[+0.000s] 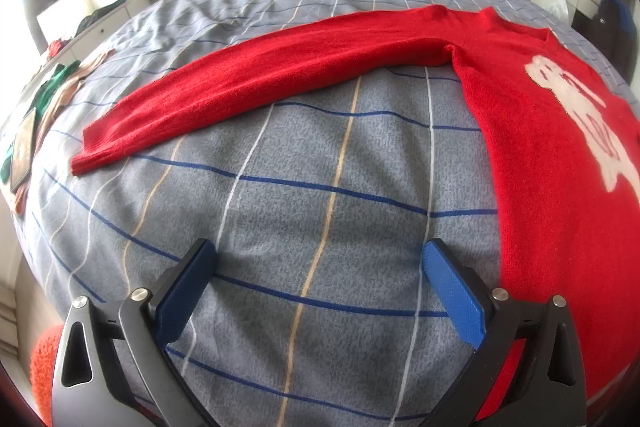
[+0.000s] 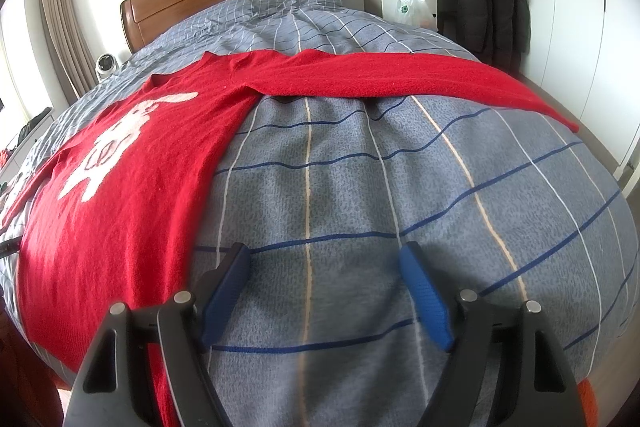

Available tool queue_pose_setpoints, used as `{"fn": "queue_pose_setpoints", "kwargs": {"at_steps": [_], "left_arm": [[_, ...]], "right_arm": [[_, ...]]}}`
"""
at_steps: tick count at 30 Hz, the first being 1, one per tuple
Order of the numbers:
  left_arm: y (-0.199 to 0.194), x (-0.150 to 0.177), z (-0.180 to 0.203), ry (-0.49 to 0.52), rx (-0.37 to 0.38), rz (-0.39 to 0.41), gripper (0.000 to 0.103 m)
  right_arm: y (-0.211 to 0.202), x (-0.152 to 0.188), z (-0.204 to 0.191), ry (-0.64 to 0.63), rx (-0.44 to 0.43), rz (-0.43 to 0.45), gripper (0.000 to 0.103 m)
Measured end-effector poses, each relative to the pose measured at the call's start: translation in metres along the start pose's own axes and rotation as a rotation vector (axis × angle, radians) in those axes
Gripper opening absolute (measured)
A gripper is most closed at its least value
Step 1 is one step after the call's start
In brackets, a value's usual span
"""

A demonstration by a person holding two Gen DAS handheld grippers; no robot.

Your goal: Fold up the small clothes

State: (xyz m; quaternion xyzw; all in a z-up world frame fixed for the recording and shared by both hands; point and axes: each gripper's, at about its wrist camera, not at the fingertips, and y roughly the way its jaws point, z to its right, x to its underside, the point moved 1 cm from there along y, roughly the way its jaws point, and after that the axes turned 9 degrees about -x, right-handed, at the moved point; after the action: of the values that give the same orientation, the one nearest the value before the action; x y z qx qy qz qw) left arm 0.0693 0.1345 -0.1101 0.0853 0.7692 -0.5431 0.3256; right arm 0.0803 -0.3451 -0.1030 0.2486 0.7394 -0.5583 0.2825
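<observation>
sweater: red sweater (image 1: 552, 163) is lying flat and face up on the bed, white figure (image 2: 120, 143) showing on the chest; nothing folded yet, judging by how it is lying.
left sleeve: left sleeve (image 1: 248, 83) is stretching straight out across the bedspread, cuff (image 1: 86, 155) ending near the bed edge.
right sleeve: right sleeve (image 2: 420, 79) is reaching out the other way, its tip sitting close to the far edge of the bed.
bed: checked grey bedspread (image 1: 320, 187) is rumpling into soft ridges under and around the sweater.
left gripper: left gripper (image 1: 320, 267) is hovering over bare bedspread just beside the sweater's side edge, jaws standing wide apart, holding nothing.
right gripper: right gripper (image 2: 324, 267) is hanging over bare bedspread just beside the opposite side edge, jaws also spread, nothing between them.
clutter: green and beige clothes (image 1: 60, 87) and a flat framed object (image 1: 24, 147) are sitting at the bed edge near the cuff.
risk 1: pads could be pinching bedspread along with the knit, since the cover is soft and wrinkly; lifting would be dragging the whole sweater off line.
risk 2: grabbing only one layer of a sleeve would be leaving the fold lopsided.
risk 3: the knit looks stretchy, so pulling a sleeve in could be skewing the body and bunching the shoulder.
risk 4: a sleeve tip could be slipping off the bed edge if nudged outward.
</observation>
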Motion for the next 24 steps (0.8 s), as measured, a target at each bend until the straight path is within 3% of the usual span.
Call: {"fn": "queue_pose_setpoints", "kwargs": {"at_steps": [8,12,15,19,24], "left_arm": [[0.000,0.000,0.000,0.000,0.000,0.002,0.102],[0.000,-0.001,0.000,-0.003,0.006,0.004,0.103],[0.001,-0.001,-0.001,-0.007,0.017,0.008,0.103],[0.000,0.000,-0.001,-0.010,0.021,0.015,0.103],[0.000,0.002,0.000,-0.018,0.015,0.026,0.103]], "right_arm": [[0.000,0.000,0.000,0.002,-0.002,0.000,0.077],[-0.007,-0.006,0.007,0.057,-0.061,0.007,0.077],[-0.016,-0.019,0.031,0.190,-0.144,0.018,0.076],[-0.033,-0.051,0.078,0.344,-0.188,0.086,0.076],[-0.036,-0.079,0.159,0.694,-0.306,0.135,0.074]]}}
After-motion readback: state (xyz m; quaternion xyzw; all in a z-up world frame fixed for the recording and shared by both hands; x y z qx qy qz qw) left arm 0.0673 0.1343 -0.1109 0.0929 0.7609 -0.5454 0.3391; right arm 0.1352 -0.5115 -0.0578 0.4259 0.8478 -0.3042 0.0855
